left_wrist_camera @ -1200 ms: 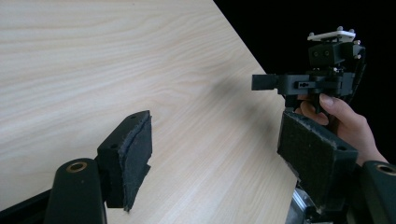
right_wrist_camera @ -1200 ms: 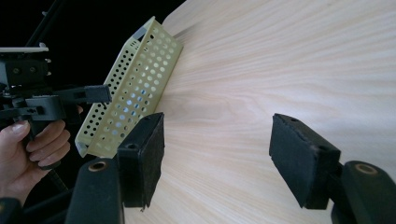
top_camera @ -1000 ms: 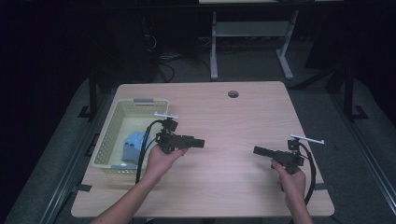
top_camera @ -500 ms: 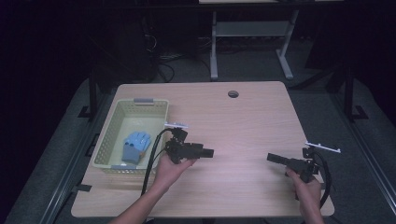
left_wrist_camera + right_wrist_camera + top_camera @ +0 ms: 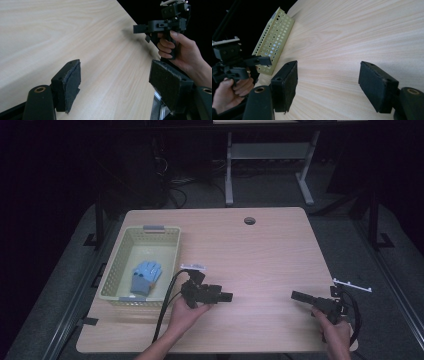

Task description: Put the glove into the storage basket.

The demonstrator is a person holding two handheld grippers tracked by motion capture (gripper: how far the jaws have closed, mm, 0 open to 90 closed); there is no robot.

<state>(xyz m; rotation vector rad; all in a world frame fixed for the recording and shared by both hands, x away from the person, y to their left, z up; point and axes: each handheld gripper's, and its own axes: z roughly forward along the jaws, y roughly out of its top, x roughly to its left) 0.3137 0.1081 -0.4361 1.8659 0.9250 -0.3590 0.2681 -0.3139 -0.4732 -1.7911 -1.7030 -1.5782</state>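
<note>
Left gripper [image 5: 226,296]: held low over the pale wooden table [image 5: 260,250], pointing right; jaws released, nothing between them.
Right gripper [image 5: 296,295]: at the table's right front edge, pointing left; jaws have just been opening, wide apart, nothing between.
Blue fabric glove [image 5: 145,276]: lies flat, fingers spread, inside the pale yellow perforated plastic basket [image 5: 150,236] at the table's left.

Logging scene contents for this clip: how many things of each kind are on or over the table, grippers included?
Handheld grippers: 2, the left gripper and the right gripper, both open with nothing between the jaws
Baskets: 1, the pale yellow-green basket
Gloves: 1, the blue glove lying inside that basket
Total: 4
</note>
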